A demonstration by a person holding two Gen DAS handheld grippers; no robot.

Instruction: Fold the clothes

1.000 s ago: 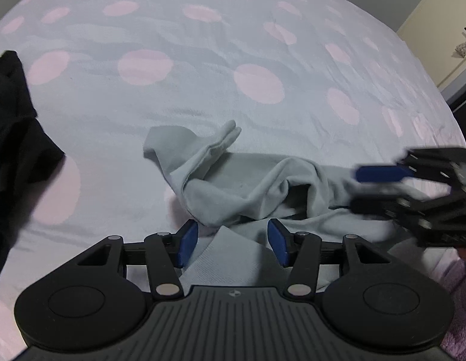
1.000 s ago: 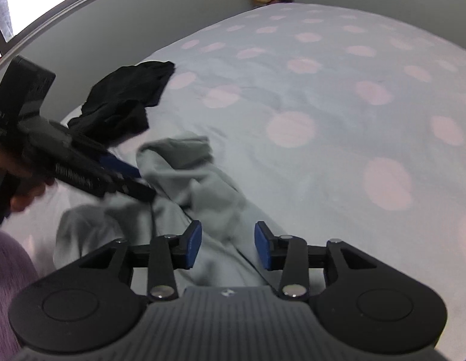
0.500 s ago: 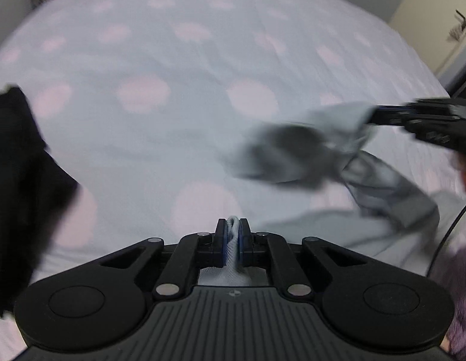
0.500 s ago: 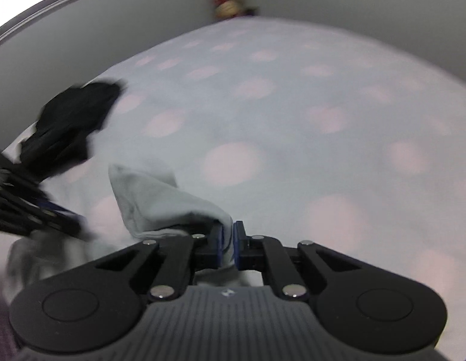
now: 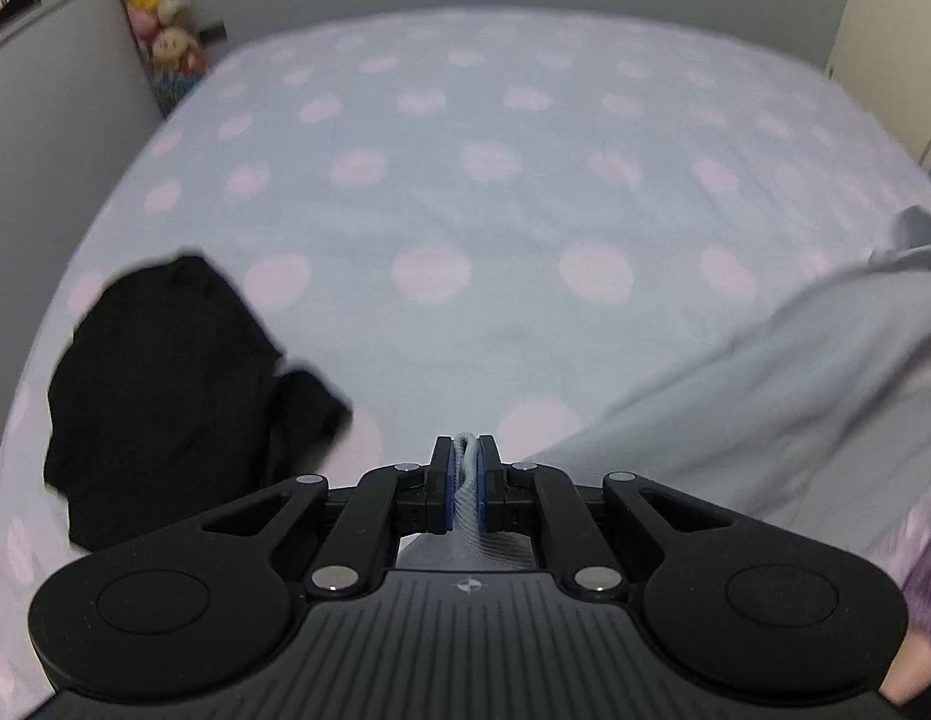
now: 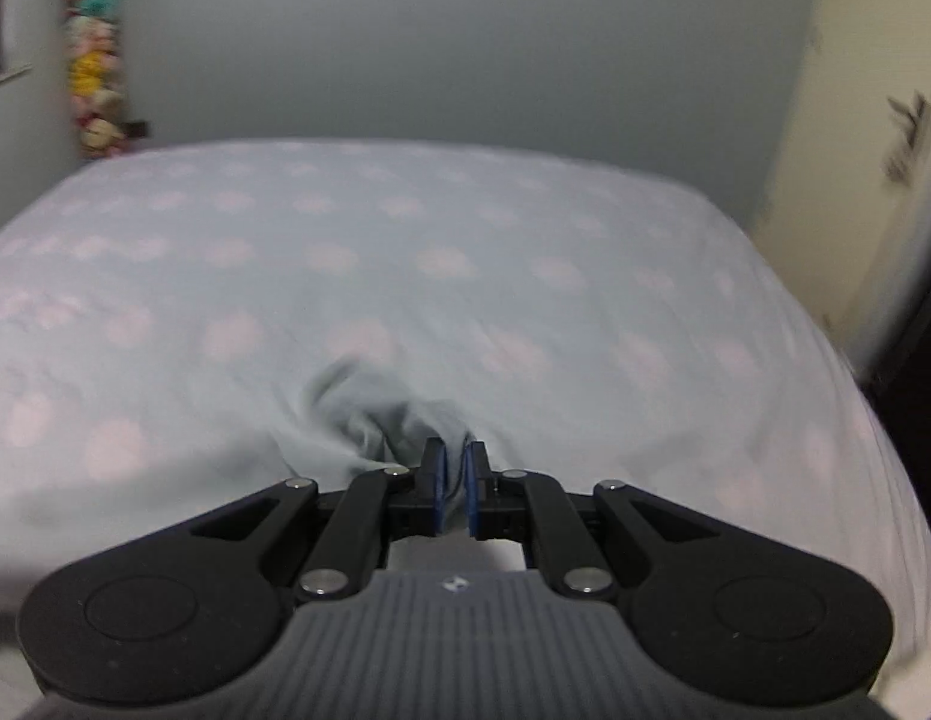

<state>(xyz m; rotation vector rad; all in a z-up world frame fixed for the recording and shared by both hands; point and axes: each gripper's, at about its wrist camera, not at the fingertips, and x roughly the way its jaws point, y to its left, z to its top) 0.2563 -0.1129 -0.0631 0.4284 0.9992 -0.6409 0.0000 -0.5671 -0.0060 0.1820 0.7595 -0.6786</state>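
A light grey garment (image 5: 765, 384) is held up off the bed and stretches from my left gripper out to the right. My left gripper (image 5: 464, 459) is shut on its ribbed edge. In the right wrist view the same garment (image 6: 369, 420) bunches just ahead of my right gripper (image 6: 454, 468), which is shut on a fold of it. Most of the garment hangs below both cameras and is hidden.
A black garment (image 5: 177, 384) lies crumpled at the left side of the bed. The bed (image 5: 465, 210) has a pale blue sheet with pink dots. Plush toys (image 5: 159, 30) hang in the far left corner. A cream door (image 6: 873, 180) stands at the right.
Both grippers closed on the grey garment, lifted it off the bed and moved apart, stretching it out. Both cameras tilted up toward the far wall.
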